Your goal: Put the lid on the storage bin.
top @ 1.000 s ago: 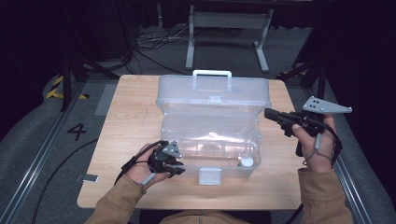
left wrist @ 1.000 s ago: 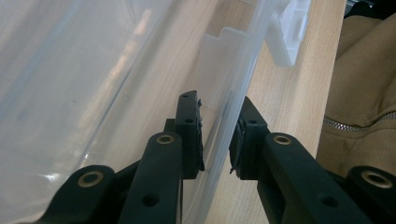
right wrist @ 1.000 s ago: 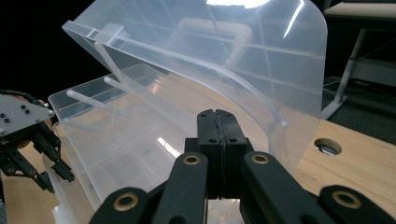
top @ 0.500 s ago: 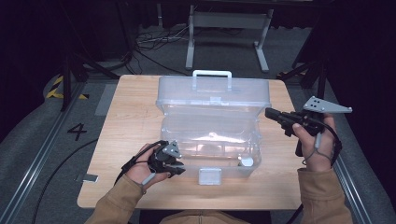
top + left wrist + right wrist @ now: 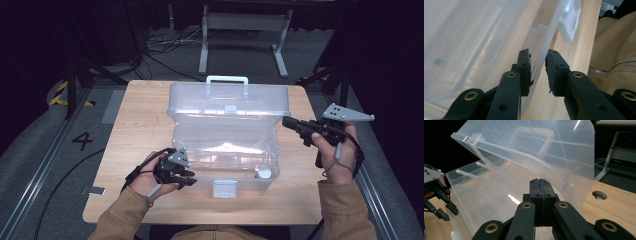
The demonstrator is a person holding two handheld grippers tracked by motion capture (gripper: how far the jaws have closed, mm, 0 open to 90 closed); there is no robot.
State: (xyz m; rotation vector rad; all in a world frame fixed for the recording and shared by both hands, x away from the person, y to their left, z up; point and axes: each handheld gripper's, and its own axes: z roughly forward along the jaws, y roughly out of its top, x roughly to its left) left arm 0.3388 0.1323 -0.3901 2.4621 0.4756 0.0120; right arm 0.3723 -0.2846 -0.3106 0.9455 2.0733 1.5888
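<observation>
Little had shifted since a second before: only the left gripper (image 5: 537,65) changed, its jaws just easing apart around the front wall of the clear plastic box (image 5: 225,150), pads released and straddling the rim, likely to steady it. Beyond the white latch (image 5: 224,189), the box sat mid-table (image 5: 130,125), its lid (image 5: 529,150) tilted up. Farther right, the right gripper (image 5: 541,192) hovered clenched on nothing beside the lid, perhaps to prop it.

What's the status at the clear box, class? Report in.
Left hand-held gripper astride the clear box's front wall, jaws just easing open. Right hand-held gripper shut, empty, at the raised lid. Nothing in the way.
</observation>
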